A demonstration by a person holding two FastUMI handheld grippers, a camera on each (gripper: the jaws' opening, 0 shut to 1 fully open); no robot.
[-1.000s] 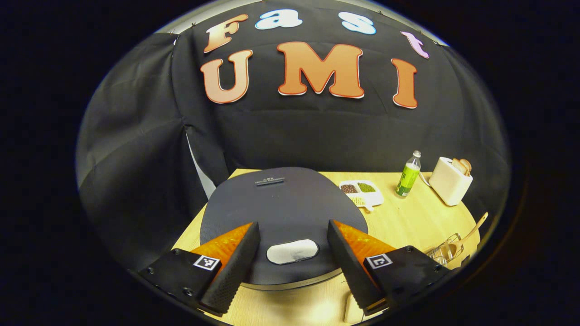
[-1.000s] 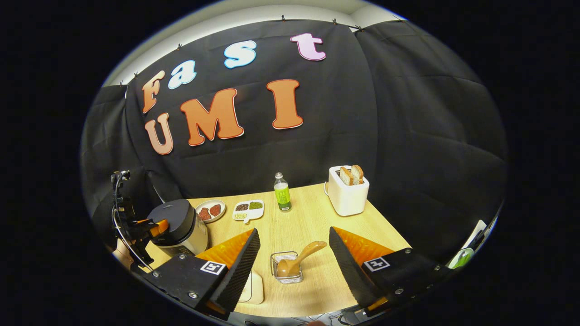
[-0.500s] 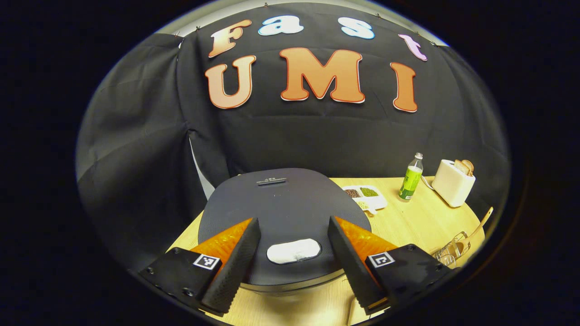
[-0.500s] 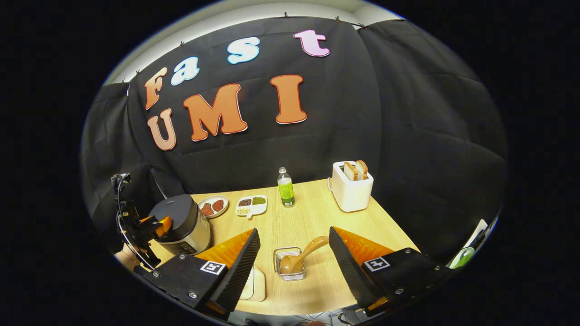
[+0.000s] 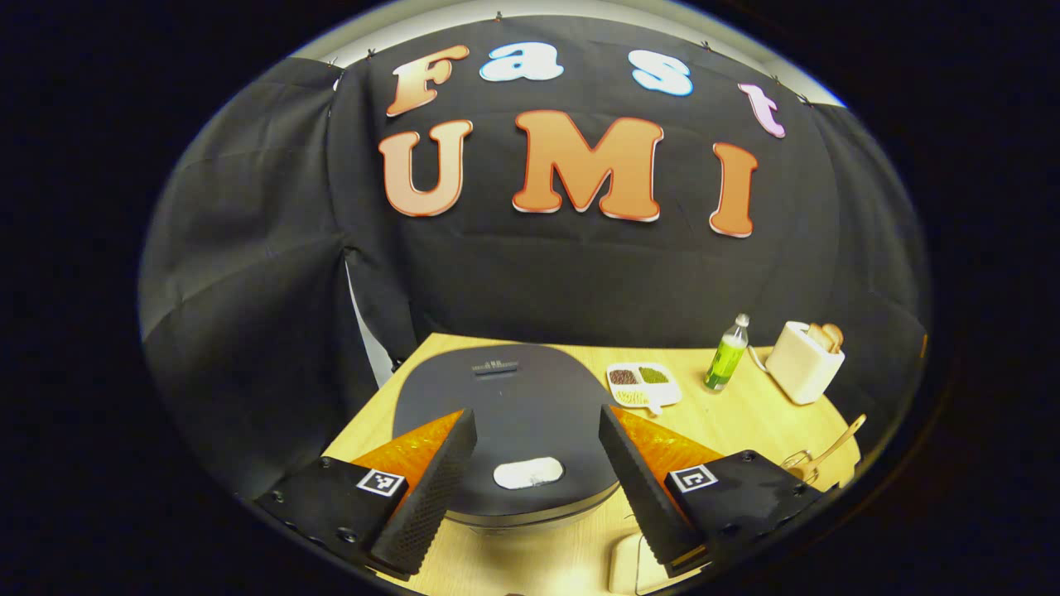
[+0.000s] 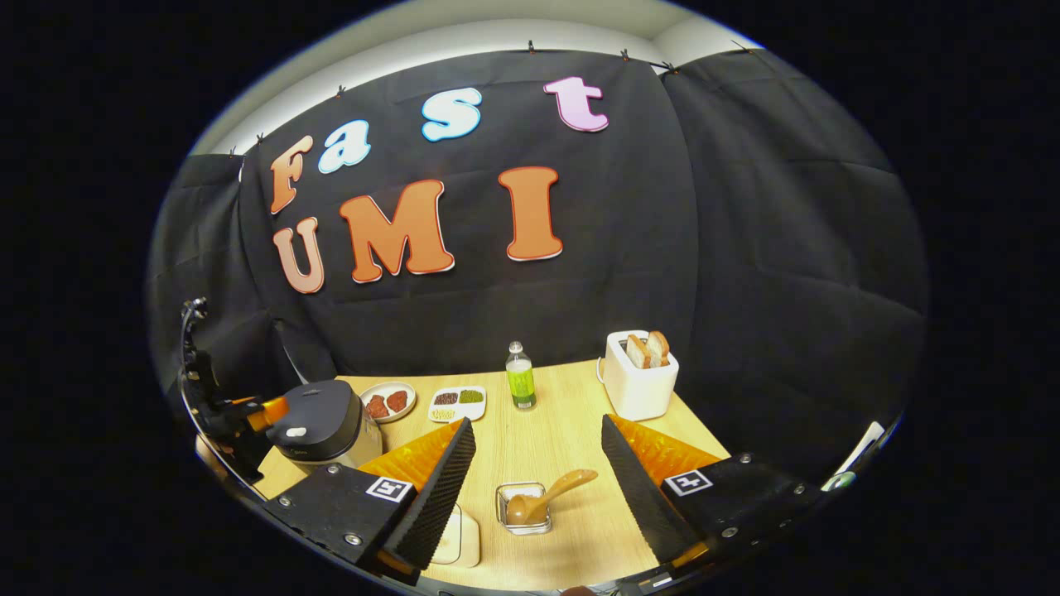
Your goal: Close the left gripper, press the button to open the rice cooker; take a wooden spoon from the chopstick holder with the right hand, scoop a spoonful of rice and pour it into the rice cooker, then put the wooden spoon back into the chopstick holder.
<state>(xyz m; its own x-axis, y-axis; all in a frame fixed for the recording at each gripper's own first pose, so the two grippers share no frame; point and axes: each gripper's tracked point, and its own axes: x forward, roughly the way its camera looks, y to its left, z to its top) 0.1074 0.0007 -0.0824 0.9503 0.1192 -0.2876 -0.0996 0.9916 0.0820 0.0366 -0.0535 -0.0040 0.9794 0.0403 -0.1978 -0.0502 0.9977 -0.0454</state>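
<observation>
While the lid is down, the step in hand is judged to be the closing of the left gripper (image 5: 530,463), whose fingers are spread wide and hold nothing, over the rice cooker (image 5: 517,414). Its pale button (image 5: 528,473) is seen at 6 o'clock on the lid; closed tips are best brought straight down onto it.

Table (image 6: 546,439): the cooker is placed at 9 o'clock in the right gripper view.
Right gripper (image 6: 538,480): spread wide, empty, held above the chopstick holder (image 6: 523,509) at 6 o'clock.
Wooden spoon (image 6: 546,497): stood bowl-down in the holder, handle tilted toward 2 o'clock.
Toaster (image 6: 636,382), bottle (image 6: 521,377), divided grain dish (image 6: 457,403), round plate (image 6: 387,401): ranged along the far edge, well apart from the button; nothing is found in the way.
</observation>
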